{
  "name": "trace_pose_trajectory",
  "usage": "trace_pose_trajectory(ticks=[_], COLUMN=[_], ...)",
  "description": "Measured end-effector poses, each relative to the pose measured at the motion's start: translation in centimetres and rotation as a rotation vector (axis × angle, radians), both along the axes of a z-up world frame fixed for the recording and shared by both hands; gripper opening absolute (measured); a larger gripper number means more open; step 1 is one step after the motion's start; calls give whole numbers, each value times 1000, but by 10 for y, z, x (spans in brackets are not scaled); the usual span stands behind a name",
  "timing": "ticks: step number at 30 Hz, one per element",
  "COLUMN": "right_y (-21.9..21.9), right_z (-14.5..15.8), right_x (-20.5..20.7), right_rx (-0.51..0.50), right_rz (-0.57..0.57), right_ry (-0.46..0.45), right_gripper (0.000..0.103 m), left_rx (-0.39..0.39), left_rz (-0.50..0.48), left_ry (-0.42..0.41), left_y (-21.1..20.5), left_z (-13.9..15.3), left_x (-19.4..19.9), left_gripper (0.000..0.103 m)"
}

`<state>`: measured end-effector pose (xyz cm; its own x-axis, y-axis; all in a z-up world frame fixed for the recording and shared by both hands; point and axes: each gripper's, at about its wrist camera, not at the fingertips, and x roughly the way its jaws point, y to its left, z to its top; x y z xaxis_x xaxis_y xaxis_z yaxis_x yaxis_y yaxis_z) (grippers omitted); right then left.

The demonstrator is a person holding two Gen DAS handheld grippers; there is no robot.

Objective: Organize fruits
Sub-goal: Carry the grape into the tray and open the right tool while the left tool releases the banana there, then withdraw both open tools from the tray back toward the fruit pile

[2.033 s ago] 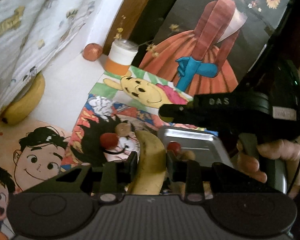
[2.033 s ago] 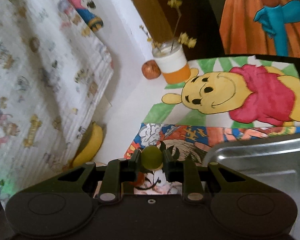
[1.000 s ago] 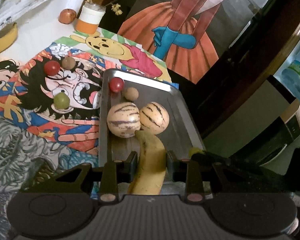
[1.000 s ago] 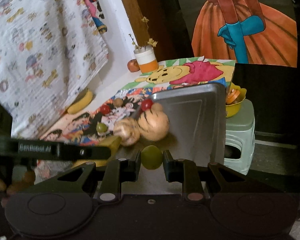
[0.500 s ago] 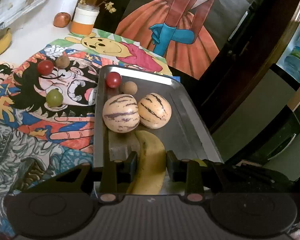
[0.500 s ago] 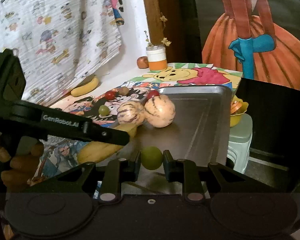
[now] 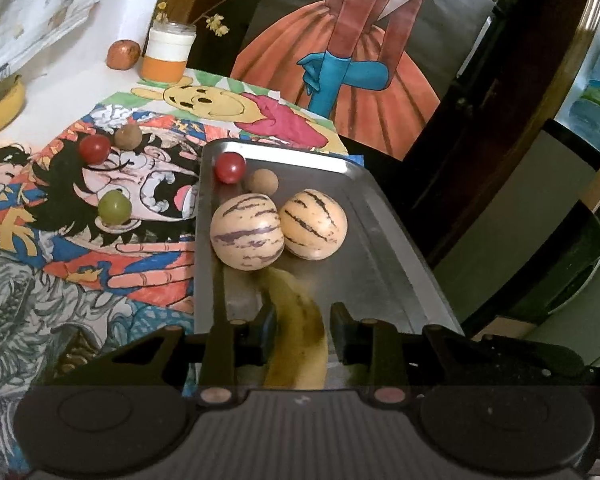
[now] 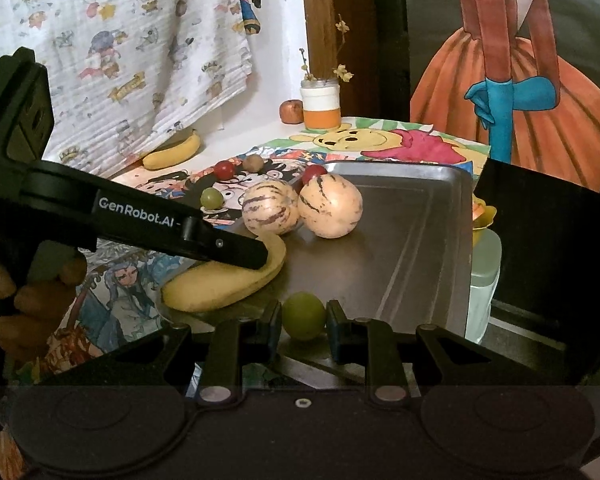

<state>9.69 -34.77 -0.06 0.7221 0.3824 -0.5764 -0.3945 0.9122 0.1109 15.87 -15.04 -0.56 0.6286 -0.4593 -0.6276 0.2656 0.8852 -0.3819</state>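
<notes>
Both your grippers are carrying fruit low over the metal tray.

Your left gripper (image 7: 302, 326) is clamped on a banana (image 7: 296, 336) and your right gripper (image 8: 303, 320) is clamped on a green grape (image 8: 303, 315), both held over the near end of the tray (image 7: 380, 248), likely so each can be set down in open space. Beyond them two striped melons (image 7: 246, 236) sit touching, with a red cherry tomato (image 7: 230, 167) and a small brown fruit (image 7: 262, 182) at the far corner. Loose fruit, including another green grape (image 7: 115, 207), waits on the cartoon-print table cover (image 7: 80, 240); farther back stand a jar (image 7: 168, 56) and a painted figure in an orange skirt (image 7: 340, 80).
</notes>
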Motion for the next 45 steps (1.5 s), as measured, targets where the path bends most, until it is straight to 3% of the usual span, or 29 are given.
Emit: trace_pose_trajectory(ticks=[8, 13, 19, 22, 27, 33, 38, 45], right_y=[0, -1, -3, -3, -6, 0, 12, 33], right_z=[0, 2, 12, 20, 29, 37, 38, 37], right_x=[-2, -6, -14, -21, -35, -54, -64, -78], right_rx=[1, 10, 27, 46, 110, 161, 195, 140], right_rz=[-16, -36, -59, -72, -110, -151, -177, -211], right_ry=[7, 8, -2, -13, -25, -54, -34, 21], right_gripper=[28, 40, 58, 73, 88, 102, 102, 102], left_rx=[-15, -30, -55, -61, -22, 58, 88, 156], left_rz=[-2, 8, 26, 51, 107, 164, 183, 213], left_ry=[4, 5, -38, -65, -128, -149, -118, -59], left_y=[3, 8, 20, 30, 48, 69, 85, 109], left_z=[2, 7, 23, 32, 46, 49, 41, 28], left_x=[-3, -7, -17, -23, -38, -61, -76, -93], left_gripper=[33, 41, 65, 82, 101, 103, 103, 103])
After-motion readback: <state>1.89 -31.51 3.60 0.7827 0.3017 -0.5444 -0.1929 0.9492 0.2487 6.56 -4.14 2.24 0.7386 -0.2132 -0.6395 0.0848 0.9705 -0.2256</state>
